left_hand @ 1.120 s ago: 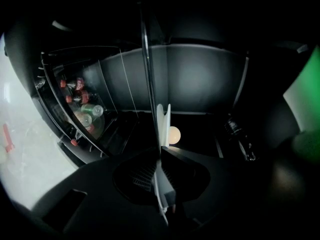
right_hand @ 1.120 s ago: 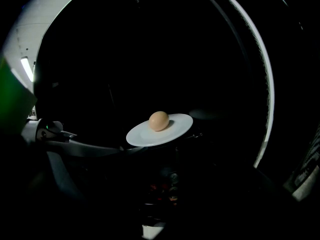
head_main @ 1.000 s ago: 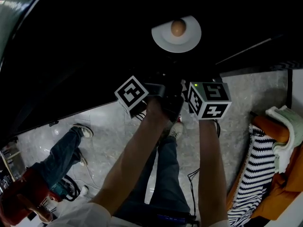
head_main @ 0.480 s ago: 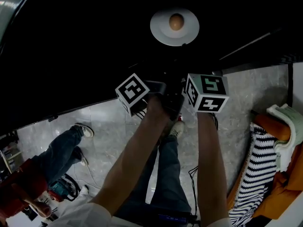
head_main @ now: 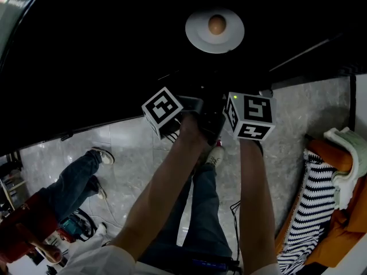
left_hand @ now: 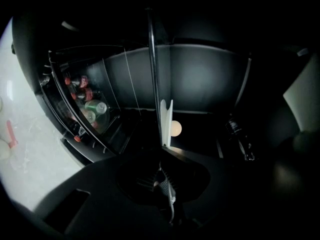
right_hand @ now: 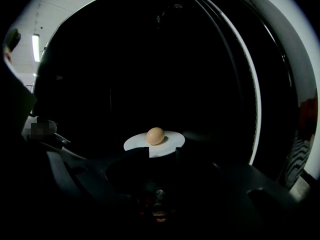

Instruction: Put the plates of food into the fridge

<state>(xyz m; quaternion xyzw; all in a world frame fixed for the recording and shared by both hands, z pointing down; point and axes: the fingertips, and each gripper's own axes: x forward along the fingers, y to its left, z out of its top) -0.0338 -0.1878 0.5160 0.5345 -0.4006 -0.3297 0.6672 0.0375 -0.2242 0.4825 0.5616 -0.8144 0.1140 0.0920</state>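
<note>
A white plate with one tan round piece of food sits level deep in the dark fridge. The left gripper view shows the plate edge-on. Its rim runs straight into my left gripper, whose jaws look shut on it. Seen from the right gripper, the plate lies flat with its near rim between the two dark jaw tips of my right gripper, which stands open. Both marker cubes, left and right, hang close together just below the plate. Darkness hides the fingertips in the head view.
The fridge door rack holds bottles and cans to the left. A bright door edge curves along the right. On the grey tiled floor stands a person in jeans. Striped cloth and orange items lie at the right.
The plate and both cubes have drifted slightly up the head view. Plate and grippers keep the same places relative to each other.
</note>
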